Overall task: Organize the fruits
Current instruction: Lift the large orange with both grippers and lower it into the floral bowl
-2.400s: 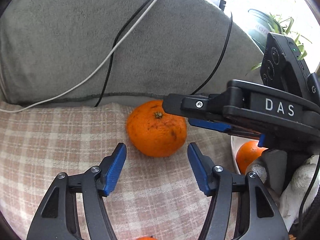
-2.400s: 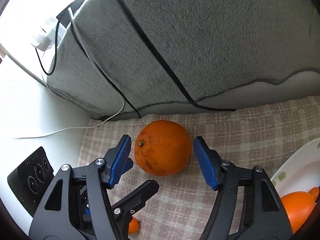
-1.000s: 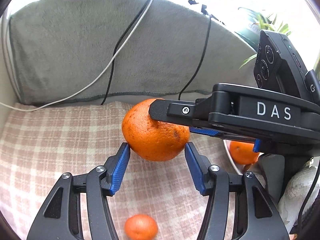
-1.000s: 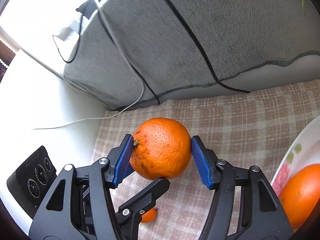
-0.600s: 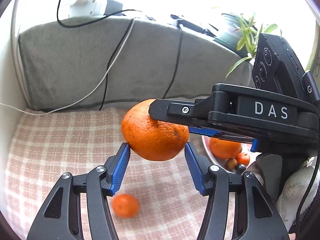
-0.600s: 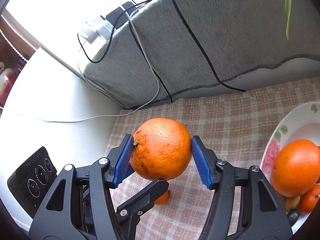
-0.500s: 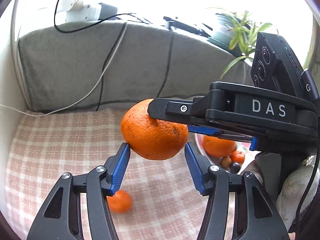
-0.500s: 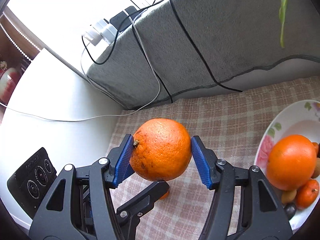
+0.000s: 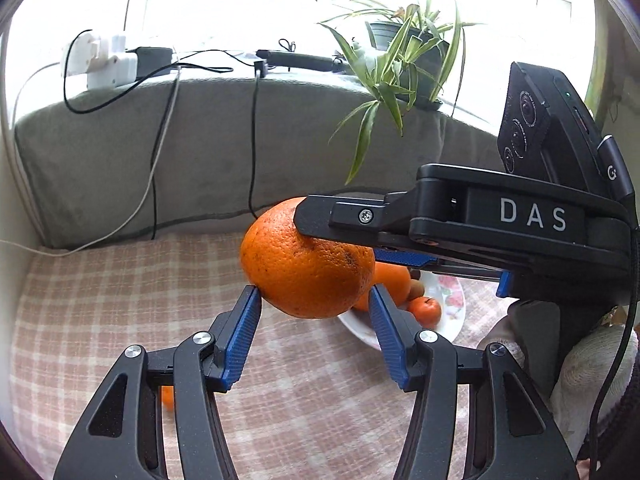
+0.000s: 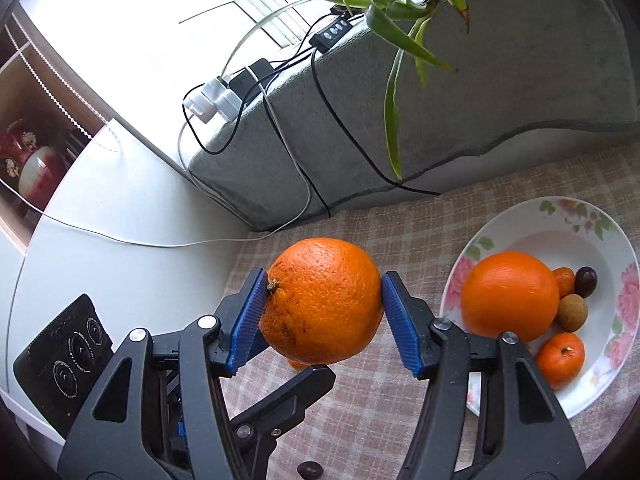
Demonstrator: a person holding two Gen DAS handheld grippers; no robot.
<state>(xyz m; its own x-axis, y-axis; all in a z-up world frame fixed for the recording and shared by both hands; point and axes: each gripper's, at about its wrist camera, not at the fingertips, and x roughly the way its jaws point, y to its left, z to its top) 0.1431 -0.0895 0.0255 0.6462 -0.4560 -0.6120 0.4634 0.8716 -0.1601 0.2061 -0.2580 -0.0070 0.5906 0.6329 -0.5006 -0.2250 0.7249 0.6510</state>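
A large orange [image 9: 306,266] [image 10: 322,300] hangs in the air above the checked cloth. My right gripper [image 10: 323,314] is shut on it, its blue pads pressed on both sides; in the left wrist view it [image 9: 360,240] reaches in from the right. My left gripper [image 9: 314,330] sits under the orange with its pads close on each side; contact is unclear. A floral white plate [image 10: 616,248] [image 9: 452,312] to the right holds another large orange [image 10: 510,294], small mandarins [image 10: 560,358] and small round fruits.
A small mandarin [image 9: 168,398] lies on the cloth below the left gripper. A dark small fruit [image 10: 310,469] lies near the front. A grey covered ledge [image 9: 200,152] with cables, a power strip [image 10: 216,100] and a spider plant [image 9: 400,64] stands behind.
The orange was gripped by the right gripper and lifted off the cloth. Both grippers have risen with it, and the plate has come fully into view.
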